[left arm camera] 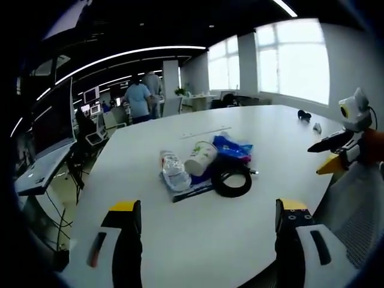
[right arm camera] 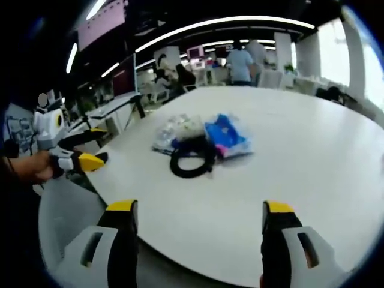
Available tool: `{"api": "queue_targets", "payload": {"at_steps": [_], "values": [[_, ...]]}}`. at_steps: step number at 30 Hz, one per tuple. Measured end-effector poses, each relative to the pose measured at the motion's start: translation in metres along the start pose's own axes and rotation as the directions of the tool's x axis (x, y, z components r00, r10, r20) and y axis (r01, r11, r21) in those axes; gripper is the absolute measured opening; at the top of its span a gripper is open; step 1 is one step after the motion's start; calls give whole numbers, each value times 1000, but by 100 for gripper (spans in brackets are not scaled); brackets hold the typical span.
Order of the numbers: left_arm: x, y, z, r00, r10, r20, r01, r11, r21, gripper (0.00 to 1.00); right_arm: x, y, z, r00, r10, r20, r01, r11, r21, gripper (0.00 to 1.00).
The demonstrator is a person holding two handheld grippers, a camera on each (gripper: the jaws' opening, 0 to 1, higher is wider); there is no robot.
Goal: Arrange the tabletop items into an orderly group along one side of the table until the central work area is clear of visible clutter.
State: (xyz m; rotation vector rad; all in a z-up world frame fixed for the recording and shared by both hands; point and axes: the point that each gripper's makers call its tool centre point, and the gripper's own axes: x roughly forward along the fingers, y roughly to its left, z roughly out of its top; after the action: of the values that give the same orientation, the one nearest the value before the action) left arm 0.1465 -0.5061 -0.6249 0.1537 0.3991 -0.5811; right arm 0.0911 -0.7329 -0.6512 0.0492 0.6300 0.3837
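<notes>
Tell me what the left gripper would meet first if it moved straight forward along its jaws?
Probably the black cable coil at the near edge of the pile; the left gripper stands open. Depth is uncertain.

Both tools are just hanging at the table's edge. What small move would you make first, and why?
Probably reach the left tool forward to the black cable coil. Both tools, including the right tool, are open and hold nothing, and the coil is the nearest piece of the pile, with the cup, bottle and blue bag behind it.
</notes>
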Motion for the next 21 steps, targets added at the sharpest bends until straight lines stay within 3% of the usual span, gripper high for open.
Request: {"api": "queue_targets", "payload": {"at_steps": [21], "values": [[0, -2, 1, 1000, -10, 11, 10, 1000, 7, 92, 1, 0, -3, 1000, 4, -9, -4, 1000, 10, 83]]}}
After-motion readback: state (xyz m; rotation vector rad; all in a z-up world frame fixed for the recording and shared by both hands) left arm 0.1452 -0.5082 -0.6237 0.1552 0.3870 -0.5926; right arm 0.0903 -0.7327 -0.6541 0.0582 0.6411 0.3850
